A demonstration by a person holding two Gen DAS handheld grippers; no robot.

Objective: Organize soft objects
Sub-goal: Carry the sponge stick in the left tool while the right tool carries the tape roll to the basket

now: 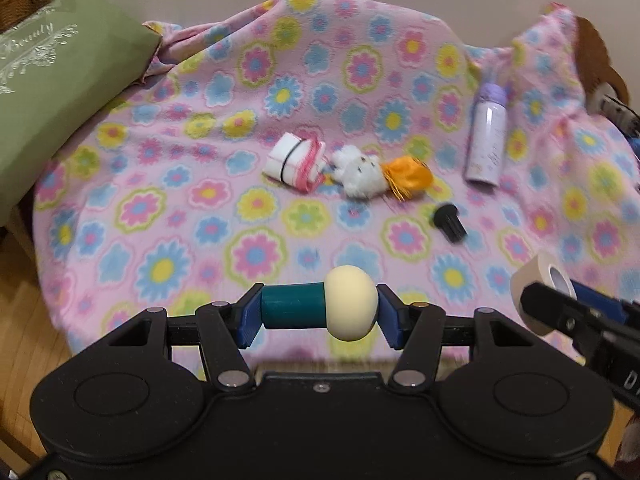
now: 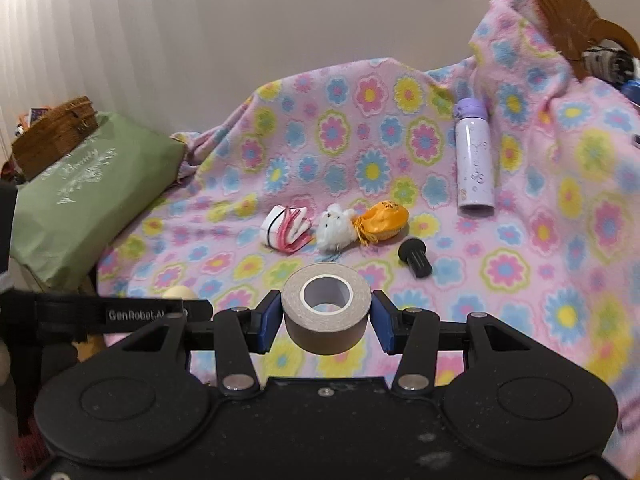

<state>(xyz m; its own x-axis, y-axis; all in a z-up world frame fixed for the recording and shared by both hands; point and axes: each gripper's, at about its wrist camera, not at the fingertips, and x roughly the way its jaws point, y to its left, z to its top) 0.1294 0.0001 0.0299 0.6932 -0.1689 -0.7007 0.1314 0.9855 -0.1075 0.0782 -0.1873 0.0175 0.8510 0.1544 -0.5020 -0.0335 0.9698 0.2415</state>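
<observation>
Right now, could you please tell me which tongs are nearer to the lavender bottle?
Right. The right tongs, gripping the tape roll, sit on the side where the lavender bottle stands; the left tongs, gripping the mushroom toy, are farther left.

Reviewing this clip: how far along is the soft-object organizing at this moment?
Looks done: white bundle, white plush and orange pouch lie in a row on the blanket. In hand: left gripper clamps a mushroom toy; right gripper clamps a tape roll. Left: both need placing; bottle and black knob lie apart.
</observation>
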